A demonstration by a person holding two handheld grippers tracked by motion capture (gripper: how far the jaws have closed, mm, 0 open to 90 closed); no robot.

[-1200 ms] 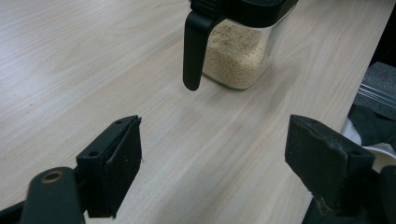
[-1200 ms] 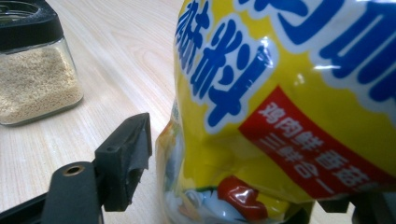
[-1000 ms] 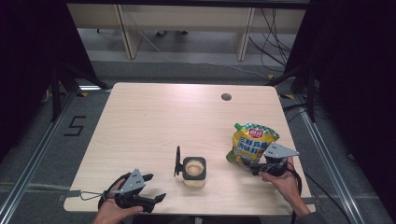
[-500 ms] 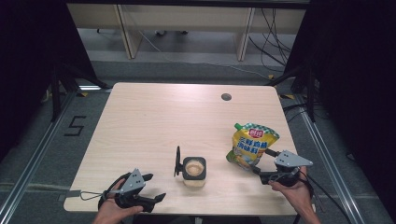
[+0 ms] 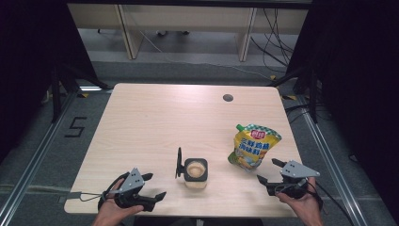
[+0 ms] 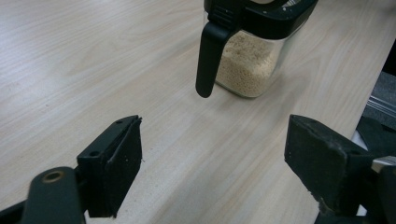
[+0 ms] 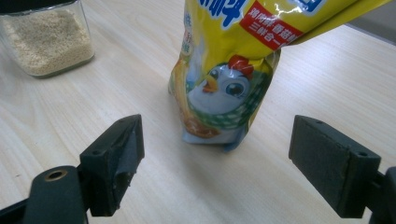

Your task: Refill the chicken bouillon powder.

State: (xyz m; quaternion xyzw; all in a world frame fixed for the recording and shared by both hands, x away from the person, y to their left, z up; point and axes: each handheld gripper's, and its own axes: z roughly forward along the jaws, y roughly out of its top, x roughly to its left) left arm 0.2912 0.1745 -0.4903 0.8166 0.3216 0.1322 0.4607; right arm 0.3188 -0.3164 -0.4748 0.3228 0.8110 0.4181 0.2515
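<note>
Yellow pouch (image 5: pixel 254 147) stands upright near the right front of the table (image 5: pixel 155 122), spout at its upper left, printed face toward the person. Standing like that, it presents its narrow base and lower body square to the right gripper (image 5: pixel 274 173); in the right gripper view the pouch (image 7: pixel 233 70) sits centred between the jaws, a little beyond them.

Right gripper: wide open, holding nothing, apart from the pouch, low over the table just in front of it. Hand (image 5: pixel 301 205) comes in from the front edge, jaws pointing forward and slightly left toward the pouch base. Looks lined up for a grasp on the lower body.

Jar (image 5: pixel 195 170) of pale granules sits front centre, black lid flipped up at its left side. My read: opened to receive a pour from the pouch. In the left gripper view the jar (image 6: pixel 254 51) is ahead and right of centre, lid hanging toward the camera.

Left gripper (image 5: pixel 149 187): wide open, empty, low at the left front edge, jaws pointing right toward the jar but well short of it. Reads as parked, or ready to steady the jar.
</note>
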